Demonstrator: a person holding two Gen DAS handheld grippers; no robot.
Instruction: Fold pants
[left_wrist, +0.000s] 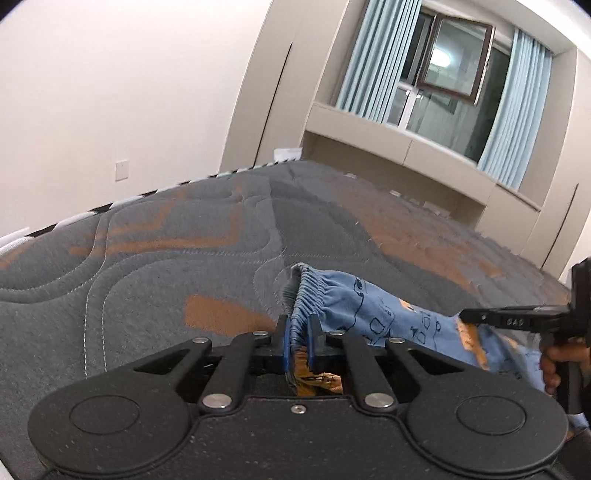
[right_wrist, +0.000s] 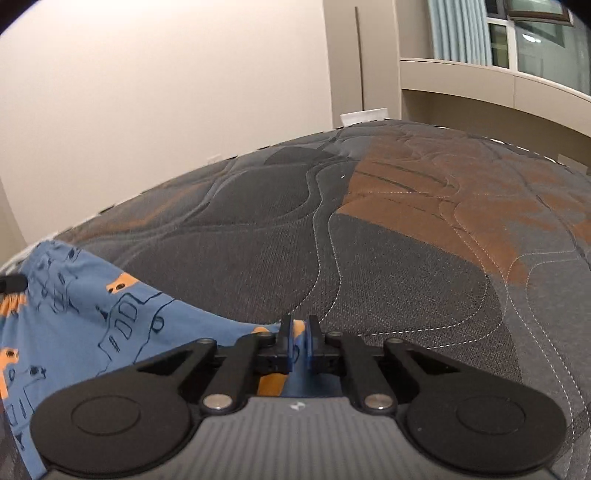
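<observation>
My pants (left_wrist: 369, 306) are small and blue, printed with dark line-drawn vehicles and orange patches, with a gathered elastic waistband (left_wrist: 308, 295). They lie on the mattress (left_wrist: 166, 229) near its close edge, well away from the far corners. One end of the waistband is lifted and bunched into folds; from there the cloth runs in a sagging span. In my right wrist view, an edge of the fabric (right_wrist: 297, 341) is likewise raised above the quilted surface.
</observation>
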